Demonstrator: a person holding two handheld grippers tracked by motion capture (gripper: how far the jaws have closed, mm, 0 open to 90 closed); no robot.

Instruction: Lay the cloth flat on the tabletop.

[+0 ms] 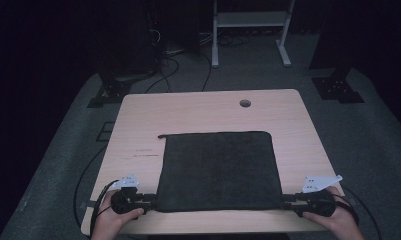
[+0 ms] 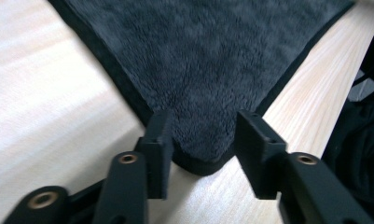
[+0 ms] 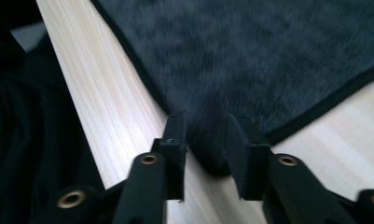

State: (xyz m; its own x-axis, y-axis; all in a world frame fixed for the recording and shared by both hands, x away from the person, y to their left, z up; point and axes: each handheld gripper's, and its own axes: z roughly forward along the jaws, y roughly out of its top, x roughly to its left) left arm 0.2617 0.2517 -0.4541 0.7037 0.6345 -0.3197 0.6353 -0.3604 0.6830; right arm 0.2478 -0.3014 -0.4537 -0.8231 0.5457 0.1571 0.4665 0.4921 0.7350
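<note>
A dark grey towel (image 1: pixel 218 170) lies flat on the light wooden table (image 1: pixel 138 120), near its front edge. My left gripper (image 1: pixel 152 200) is at the towel's near left corner, held by a hand. In the left gripper view the towel (image 2: pixel 208 56) has its rounded corner flat on the wood between the jaws of the open left gripper (image 2: pixel 203 135). My right gripper (image 1: pixel 286 202) is at the near right corner. In the blurred right gripper view the right gripper (image 3: pixel 205 135) has its jaws closer together, with the towel (image 3: pixel 250 51) corner in the gap and space still showing.
A round cable hole (image 1: pixel 245 103) sits at the table's far side. Beyond the table, cables (image 1: pixel 168 65) trail over the grey floor, a white frame (image 1: pixel 250 30) stands at the back, and black stand bases (image 1: pixel 338 87) flank it. The front table edge runs close behind both grippers.
</note>
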